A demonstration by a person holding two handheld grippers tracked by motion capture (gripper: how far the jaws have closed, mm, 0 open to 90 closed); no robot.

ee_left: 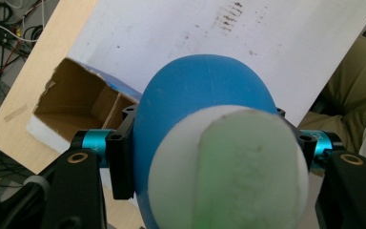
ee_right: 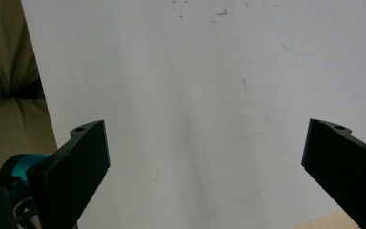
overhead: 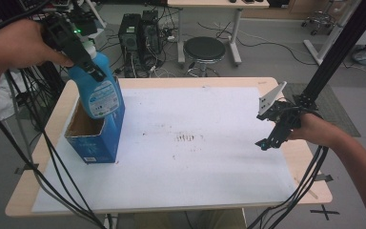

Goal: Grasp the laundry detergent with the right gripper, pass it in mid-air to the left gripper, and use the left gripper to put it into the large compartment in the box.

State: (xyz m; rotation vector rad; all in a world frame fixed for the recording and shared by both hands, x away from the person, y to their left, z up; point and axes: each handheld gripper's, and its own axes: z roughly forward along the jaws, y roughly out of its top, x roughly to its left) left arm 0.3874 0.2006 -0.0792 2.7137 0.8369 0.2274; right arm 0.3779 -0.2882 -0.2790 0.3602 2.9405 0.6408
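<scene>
The blue bottle hangs in the air at the far left of the table, its lower end over the open top of the blue carton, tilted so its white cap leans up and to the left. In the high view its label faces the camera, and whether the base touches the carton's rim cannot be told. The left gripper has it by the upper part, jaws clamped on either side of the bottle near the neck; in the left gripper view the bottle swells between the two black jaws, its white cap looming large and blurred up front. Below it the carton shows its brown cardboard inside, standing upright near the table's left edge on the white sheet that covers the wooden table. Over on the right side, the right gripper hovers low above the sheet, well apart from the bottle. Its jaws stand wide open with nothing between them, just bare white sheet in the right gripper view.
</scene>
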